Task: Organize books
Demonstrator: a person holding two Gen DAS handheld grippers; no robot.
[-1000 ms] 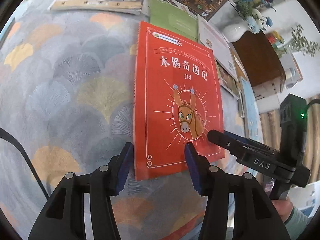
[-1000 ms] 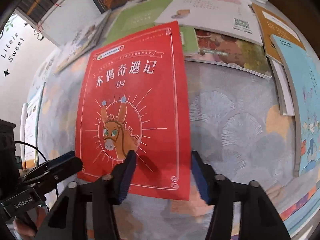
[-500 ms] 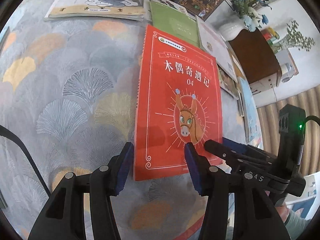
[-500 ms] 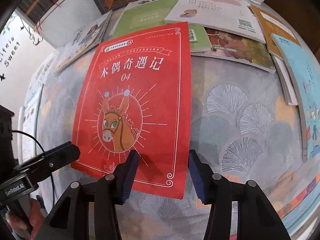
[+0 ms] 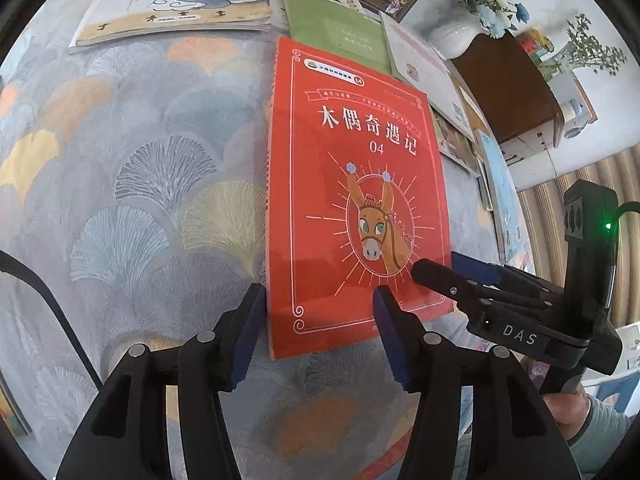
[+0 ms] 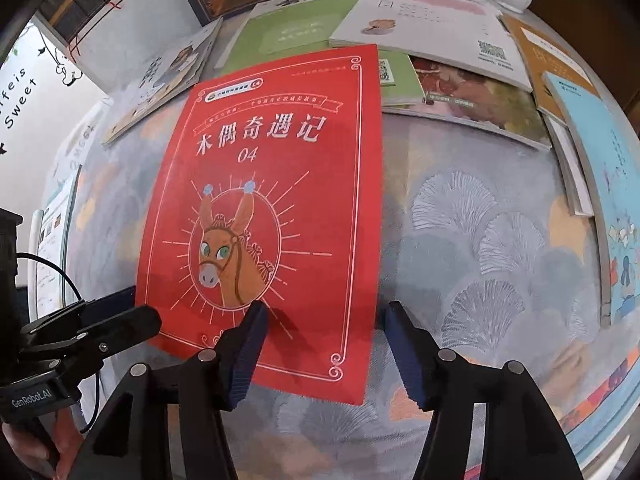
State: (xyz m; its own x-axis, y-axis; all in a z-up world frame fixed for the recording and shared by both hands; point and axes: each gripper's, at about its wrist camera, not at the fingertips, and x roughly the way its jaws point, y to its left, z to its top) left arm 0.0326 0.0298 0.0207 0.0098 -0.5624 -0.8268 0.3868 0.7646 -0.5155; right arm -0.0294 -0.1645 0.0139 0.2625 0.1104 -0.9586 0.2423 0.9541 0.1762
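Red book point(image 5: 356, 184), tan donkey; greyish cloth point(image 5: 132, 184), fan-leaf pattern; perhaps green book point(image 5: 340, 32).

**Red donkey book lying flat, both claws over its near end**

The left claw point(image 5: 318, 330) sits over the near-left corner of the red book point(image 5: 356, 184), its jaws having just been opening, pads apart and not pinching it. The book lies flat on the fan-patterned tabletop point(image 5: 132, 184). The right claw point(image 5: 436, 268) pokes in from the right at the book's near-right edge. A green book point(image 5: 340, 28) lies just beyond, and a white vase point(image 5: 452, 38) further right.
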